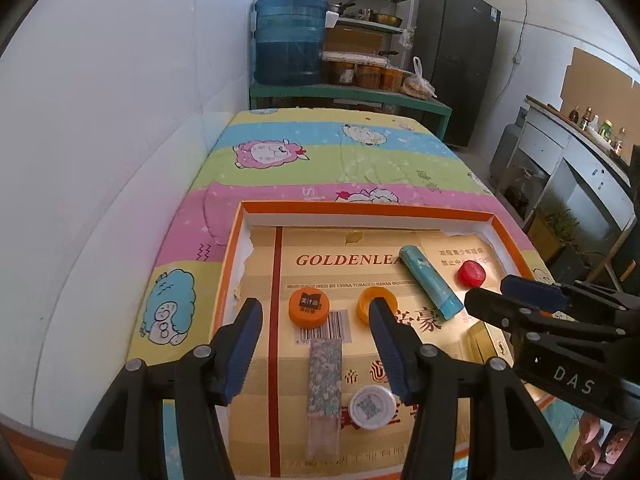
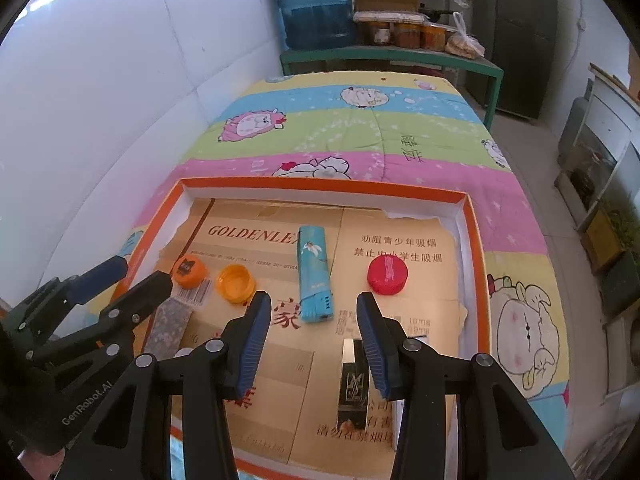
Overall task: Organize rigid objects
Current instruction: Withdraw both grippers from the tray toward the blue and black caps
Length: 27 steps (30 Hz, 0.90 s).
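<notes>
Both grippers hold nothing, fingers spread wide – the right gripper [image 2: 308, 312] has the blue lighter [image 2: 314, 276] lying just ahead between its fingers in the orange-rimmed tray [image 2: 320, 185]; light, stiff, probably slick plastic – best pinched across its flat sides mid-body. The left gripper [image 1: 316, 320] hovers by the orange caps [image 1: 309, 307]

Background stuff: a cartoon sheep bedsheet [image 1: 360, 160] in pink, green and blue stripes covers the bed. At the far end a big blue water jug [image 1: 289, 38] sits on a green shelf [image 1: 348, 94] beside food jars [image 1: 368, 74], dark fridge [image 1: 456, 60] to the right.
</notes>
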Each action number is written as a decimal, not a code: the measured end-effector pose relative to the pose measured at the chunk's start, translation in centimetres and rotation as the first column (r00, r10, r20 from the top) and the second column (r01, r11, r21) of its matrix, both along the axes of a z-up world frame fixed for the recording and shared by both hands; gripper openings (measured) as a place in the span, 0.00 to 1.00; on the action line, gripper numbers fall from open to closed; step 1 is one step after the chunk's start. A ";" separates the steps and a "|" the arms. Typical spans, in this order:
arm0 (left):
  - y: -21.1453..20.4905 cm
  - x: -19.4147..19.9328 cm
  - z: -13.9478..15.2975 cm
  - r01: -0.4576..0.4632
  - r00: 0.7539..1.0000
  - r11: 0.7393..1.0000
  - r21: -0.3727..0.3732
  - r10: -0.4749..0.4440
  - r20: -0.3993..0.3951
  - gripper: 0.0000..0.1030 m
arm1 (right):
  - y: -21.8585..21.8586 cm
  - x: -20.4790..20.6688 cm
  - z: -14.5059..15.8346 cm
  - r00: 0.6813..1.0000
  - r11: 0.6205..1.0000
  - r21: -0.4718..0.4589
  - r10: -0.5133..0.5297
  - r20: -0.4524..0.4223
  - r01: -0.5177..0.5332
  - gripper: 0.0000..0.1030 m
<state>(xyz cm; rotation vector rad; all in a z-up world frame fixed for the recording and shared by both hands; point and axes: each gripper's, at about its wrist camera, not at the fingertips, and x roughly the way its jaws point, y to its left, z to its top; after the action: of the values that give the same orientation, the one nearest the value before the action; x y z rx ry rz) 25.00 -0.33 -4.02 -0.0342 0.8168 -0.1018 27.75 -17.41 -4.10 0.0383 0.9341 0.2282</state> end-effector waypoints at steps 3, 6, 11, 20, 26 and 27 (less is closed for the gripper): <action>0.2 -0.8 0.5 -0.002 1.000 1.000 0.002 0.002 0.012 0.54 | 0.0 -0.9 0.4 1.000 1.000 0.001 -0.001 0.005 0.001 0.45; 0.5 -1.7 1.1 -0.012 1.000 1.000 -0.003 0.012 0.021 0.54 | -0.1 -1.9 0.9 1.000 1.000 0.007 -0.001 0.014 0.001 0.45; 0.8 -3.2 2.0 -0.031 0.999 0.999 0.026 0.030 0.042 0.54 | 0.2 -3.8 1.8 0.999 1.000 -0.005 0.001 0.046 0.000 0.45; 0.9 -6.8 3.6 0.014 0.995 1.000 0.004 -0.014 0.095 0.54 | 0.9 -7.4 2.8 0.996 1.000 0.000 0.020 0.082 -0.020 0.45; 1.6 -8.8 4.2 0.036 0.992 0.999 -0.036 -0.032 0.119 0.57 | 0.9 -10.1 3.3 0.995 0.999 0.030 0.014 0.095 -0.017 0.53; 1.8 -8.9 4.2 0.038 0.992 0.998 -0.042 -0.033 0.121 0.65 | 0.9 -10.6 3.4 0.995 0.999 0.033 0.013 0.097 -0.017 0.53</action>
<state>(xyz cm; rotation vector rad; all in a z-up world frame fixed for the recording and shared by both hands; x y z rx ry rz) 16.07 1.48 0.17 -0.0552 0.6947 -0.1542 17.14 -16.54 -0.72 0.0511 0.8348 0.2576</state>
